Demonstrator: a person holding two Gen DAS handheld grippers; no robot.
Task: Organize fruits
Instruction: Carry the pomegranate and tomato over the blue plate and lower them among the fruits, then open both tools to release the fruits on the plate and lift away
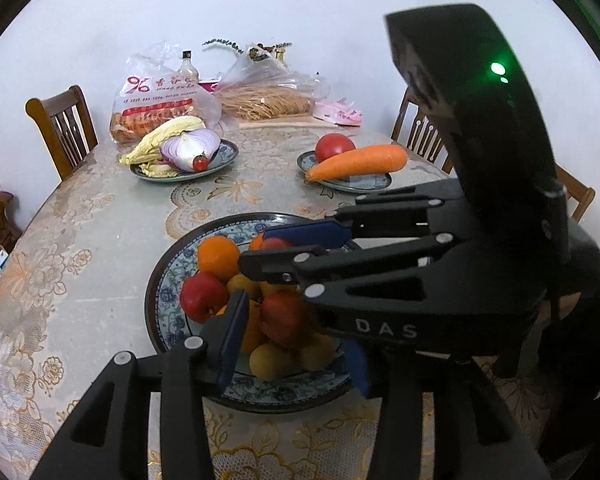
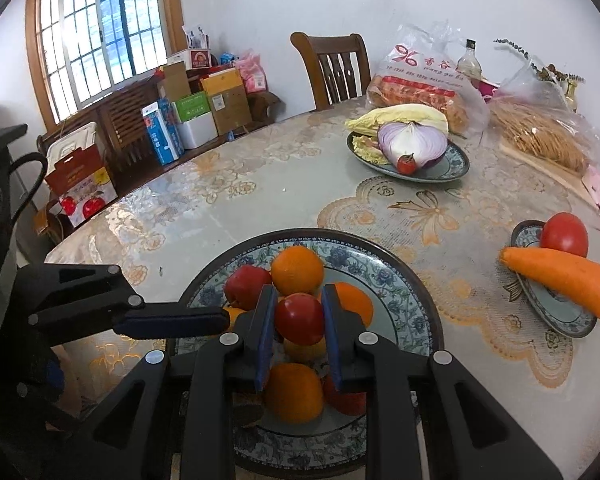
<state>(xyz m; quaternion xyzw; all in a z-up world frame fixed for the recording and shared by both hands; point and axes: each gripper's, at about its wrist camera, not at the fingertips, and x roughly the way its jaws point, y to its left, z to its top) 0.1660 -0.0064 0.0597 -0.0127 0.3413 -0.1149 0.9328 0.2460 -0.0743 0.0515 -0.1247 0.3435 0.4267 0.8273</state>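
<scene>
Blue-patterned plate sits at the near edge of the table, heaped with fruit: oranges, red apples and small yellow fruits.

Right gripper: blue pads closed on a red apple, one pad on each side, the apple held at the top of the pile over the plate. An orange lies just behind it, another orange just in front and lower.

Left gripper: fingers apart over the same plate, with fruit showing between them; pads are not pressing on anything. In the left wrist view a red apple lies just beside the left finger, and the right gripper reaches in from the right across the pile.

Farther back on the table: a plate with cabbage, a halved purple onion and a cherry tomato. To the right, a small dish holds a tomato and a carrot lying across it, overhanging the rim.

Plastic bags of food and a bottle stand along the far edge. Wooden chair behind the table; boxes stacked under the window.
</scene>
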